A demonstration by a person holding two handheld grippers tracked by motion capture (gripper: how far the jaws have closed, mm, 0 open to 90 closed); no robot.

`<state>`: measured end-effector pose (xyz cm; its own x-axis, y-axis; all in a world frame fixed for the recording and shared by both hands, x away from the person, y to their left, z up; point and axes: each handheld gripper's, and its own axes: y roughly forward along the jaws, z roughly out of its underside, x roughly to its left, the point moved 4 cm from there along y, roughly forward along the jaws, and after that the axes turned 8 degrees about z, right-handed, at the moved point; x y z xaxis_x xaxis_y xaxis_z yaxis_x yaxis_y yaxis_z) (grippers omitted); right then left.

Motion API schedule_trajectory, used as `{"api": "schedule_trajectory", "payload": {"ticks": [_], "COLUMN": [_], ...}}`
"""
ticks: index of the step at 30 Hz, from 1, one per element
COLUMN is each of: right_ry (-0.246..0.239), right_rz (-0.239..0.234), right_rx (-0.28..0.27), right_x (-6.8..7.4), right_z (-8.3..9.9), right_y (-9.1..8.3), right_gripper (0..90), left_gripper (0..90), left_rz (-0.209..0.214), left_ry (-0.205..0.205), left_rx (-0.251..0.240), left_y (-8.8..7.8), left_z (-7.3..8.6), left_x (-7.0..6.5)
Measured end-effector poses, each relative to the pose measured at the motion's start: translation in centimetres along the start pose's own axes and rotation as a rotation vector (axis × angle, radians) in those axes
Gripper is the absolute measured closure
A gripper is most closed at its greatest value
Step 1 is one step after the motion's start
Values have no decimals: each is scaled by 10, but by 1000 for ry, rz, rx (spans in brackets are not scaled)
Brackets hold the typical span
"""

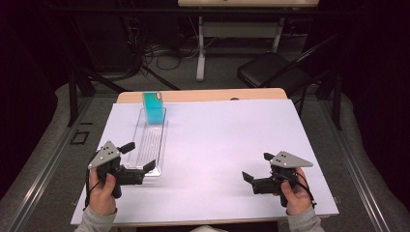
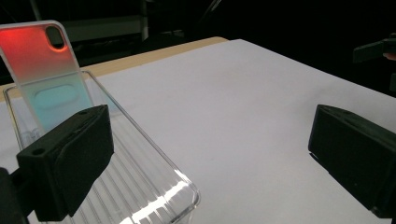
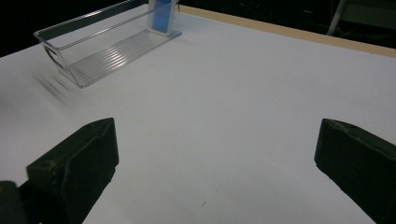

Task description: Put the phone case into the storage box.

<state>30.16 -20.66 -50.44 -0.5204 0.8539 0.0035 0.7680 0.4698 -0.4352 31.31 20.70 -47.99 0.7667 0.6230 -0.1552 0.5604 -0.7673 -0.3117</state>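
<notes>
A long clear plastic tray lies on the white sheet at the left, running away from me. A translucent phone case, teal in the high view, stands upright against the tray's far end. In the left gripper view the case glows red at the top and teal below, leaning in the tray. My left gripper is open at the tray's near end, one jaw over the tray, nothing held. My right gripper is open and empty over bare sheet at the front right. The right gripper view takes in the tray and the case farther off.
The white sheet covers most of the table, with a wooden strip showing along the far edge. A black chair and table legs stand on the floor beyond. The other gripper's jaw shows at the left gripper view's upper right.
</notes>
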Motion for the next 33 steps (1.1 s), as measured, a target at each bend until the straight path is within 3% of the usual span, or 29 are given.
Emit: {"api": "schedule_trajectory", "payload": {"ticks": [12, 22, 33], "right_ry": [36, 52, 85], "right_rz": [47, 79, 95], "right_rx": [0, 1, 12], "right_x": [-18, -30, -41], "right_z": [14, 24, 34], "right_y": [-13, -15, -11], "right_gripper": [0, 0, 0], "left_gripper": [4, 4, 4], "left_rz": [-20, -40, -72], "left_ry": [-10, -20, -47], "left_rx": [2, -25, -15], "left_y": [-13, -22, -24], "left_z": [19, 25, 34], "left_x": [-1, 8, 20]}}
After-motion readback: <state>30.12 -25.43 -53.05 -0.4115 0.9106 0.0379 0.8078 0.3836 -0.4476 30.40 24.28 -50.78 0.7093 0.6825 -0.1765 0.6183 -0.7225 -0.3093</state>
